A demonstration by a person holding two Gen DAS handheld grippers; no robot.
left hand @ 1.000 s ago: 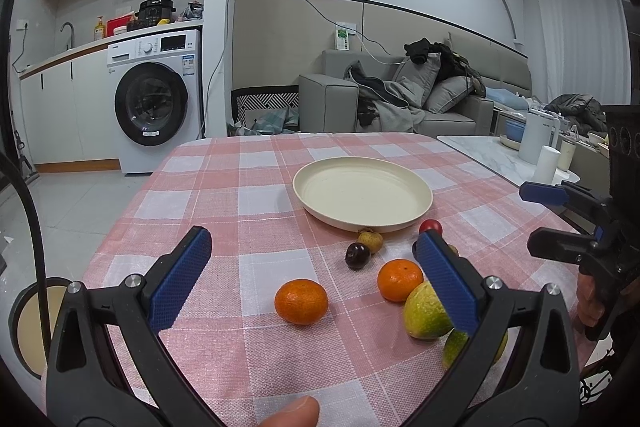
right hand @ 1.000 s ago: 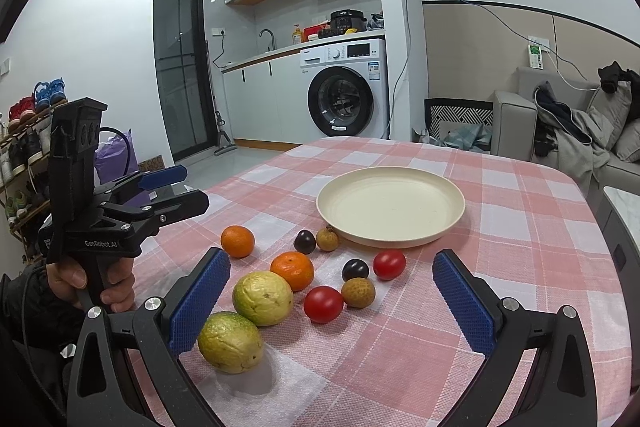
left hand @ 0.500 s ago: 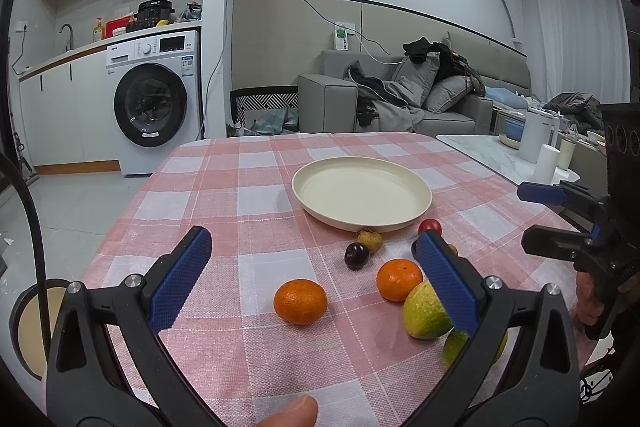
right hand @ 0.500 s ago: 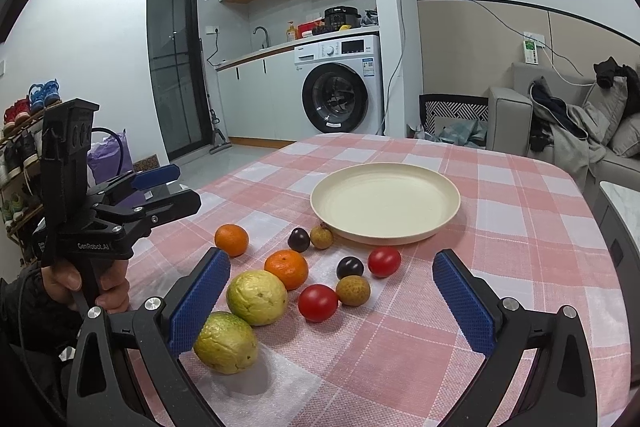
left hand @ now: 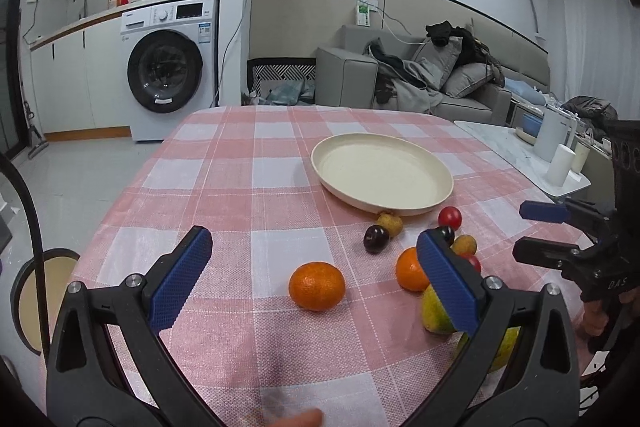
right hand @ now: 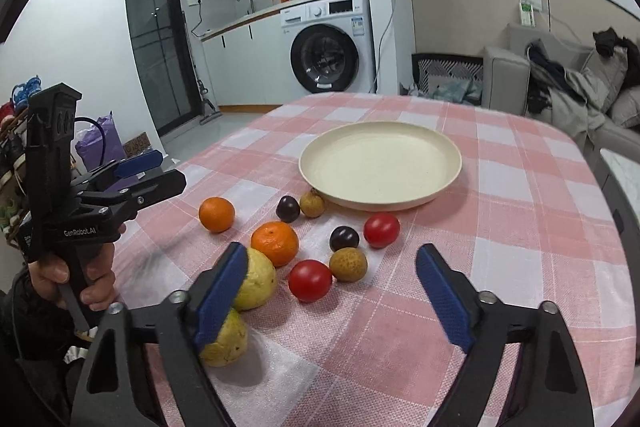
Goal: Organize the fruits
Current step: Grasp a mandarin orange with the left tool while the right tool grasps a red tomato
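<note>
Pink-and-white checked cloth covers the worktop [right hand: 520, 227], with a washing machine [right hand: 328, 47] and a grey sofa [left hand: 420, 83] in the room behind it. A cream plate [right hand: 380, 167] sits on the cloth with nothing in it. All the fruit lies on the cloth on my side of the plate. A brown longan [right hand: 312, 203] touches the plate's rim, with a dark plum [right hand: 288, 209] just beside it. Off to the left, apart from the rest, is one tangerine [right hand: 217, 214]. A second tangerine [right hand: 275, 243] sits nearer me, touching a yellow-green passion fruit [right hand: 258, 283]; another passion fruit [right hand: 226, 341] lies closest to me. In the middle are a second dark plum [right hand: 344, 238], a second longan [right hand: 348, 265] and two red cherry tomatoes [right hand: 382, 230] [right hand: 310, 280].

My right tool [right hand: 332, 291] hangs above the cloth with its jaws apart; they have just been closing in somewhat, and the nearer tomato and longan lie beyond the gap, untouched. My left tool [left hand: 316, 287] is also spread wide above the cloth, holding nothing, with the lone tangerine seen between its blue pads [left hand: 180, 279].
</note>
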